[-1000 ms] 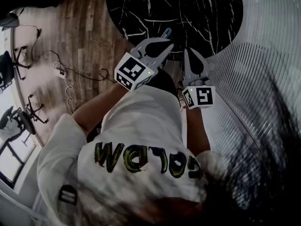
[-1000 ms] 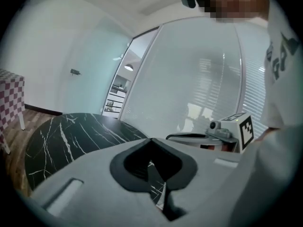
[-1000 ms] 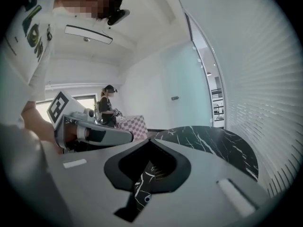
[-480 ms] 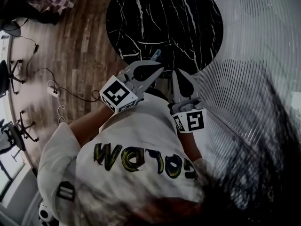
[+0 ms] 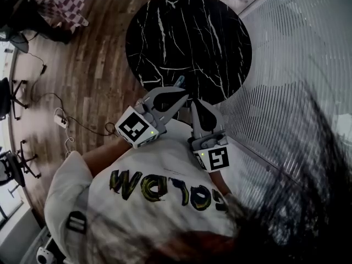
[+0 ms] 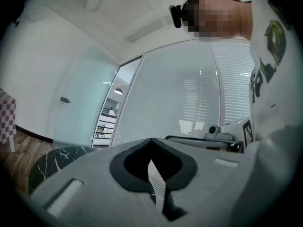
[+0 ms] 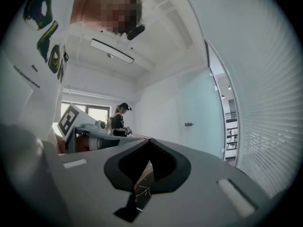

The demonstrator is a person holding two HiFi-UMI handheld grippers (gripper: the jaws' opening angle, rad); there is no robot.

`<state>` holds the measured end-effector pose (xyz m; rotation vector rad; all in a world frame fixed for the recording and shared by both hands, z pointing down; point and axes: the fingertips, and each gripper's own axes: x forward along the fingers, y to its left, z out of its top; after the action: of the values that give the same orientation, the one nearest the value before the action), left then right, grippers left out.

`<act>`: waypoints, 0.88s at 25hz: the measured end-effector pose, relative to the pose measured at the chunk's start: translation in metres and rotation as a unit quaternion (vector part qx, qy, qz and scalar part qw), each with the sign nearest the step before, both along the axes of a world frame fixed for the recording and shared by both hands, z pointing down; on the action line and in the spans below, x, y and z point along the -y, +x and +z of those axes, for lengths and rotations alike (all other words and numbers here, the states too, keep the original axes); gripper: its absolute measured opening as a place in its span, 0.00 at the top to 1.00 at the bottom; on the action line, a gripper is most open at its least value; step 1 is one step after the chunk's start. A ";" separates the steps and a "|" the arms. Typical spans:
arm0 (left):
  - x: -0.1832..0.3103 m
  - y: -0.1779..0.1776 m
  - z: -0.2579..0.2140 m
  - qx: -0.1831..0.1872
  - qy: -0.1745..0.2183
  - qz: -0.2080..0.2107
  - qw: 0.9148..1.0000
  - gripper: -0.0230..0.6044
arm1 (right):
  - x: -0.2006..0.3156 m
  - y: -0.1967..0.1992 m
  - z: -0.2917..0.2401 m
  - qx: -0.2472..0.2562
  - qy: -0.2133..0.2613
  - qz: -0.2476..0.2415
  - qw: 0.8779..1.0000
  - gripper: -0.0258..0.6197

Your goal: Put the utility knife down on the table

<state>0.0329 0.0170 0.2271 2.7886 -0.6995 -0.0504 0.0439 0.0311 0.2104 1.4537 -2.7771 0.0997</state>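
Observation:
The utility knife shows in the head view as a slim blue-grey end that sticks out of my left gripper's tip. My left gripper is shut on it and hangs in the air over the near rim of the round black marble table. In the left gripper view the jaws are closed to a thin slit, and the knife does not show there. My right gripper hovers just to the right, shut with nothing in it. In its own view the jaws are closed too.
Wood floor surrounds the table. A ribbed glass wall runs along the right. Cables and a power strip lie on the floor at the left, by office chair bases. A person stands far off.
Both grippers have come up toward the camera and drifted down and left in the picture. The table now shows whole and smaller. The left gripper still holds the knife.

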 end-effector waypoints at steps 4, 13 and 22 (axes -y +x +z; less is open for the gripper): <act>-0.001 -0.001 -0.004 -0.001 0.021 -0.014 1.000 0.96 | -0.002 0.000 -0.004 -0.010 0.015 0.006 1.000 0.96; 0.000 0.000 -0.001 0.010 0.029 -0.017 0.999 0.96 | 0.001 0.005 -0.005 -0.001 0.018 0.005 1.000 0.96; 0.001 -0.003 -0.002 0.016 0.027 -0.029 0.999 0.96 | 0.003 0.006 -0.002 -0.007 0.008 0.001 1.000 0.96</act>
<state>0.0301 0.0161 0.2247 2.8260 -0.7982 -0.0367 0.0498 0.0286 0.2086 1.4565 -2.7718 0.0666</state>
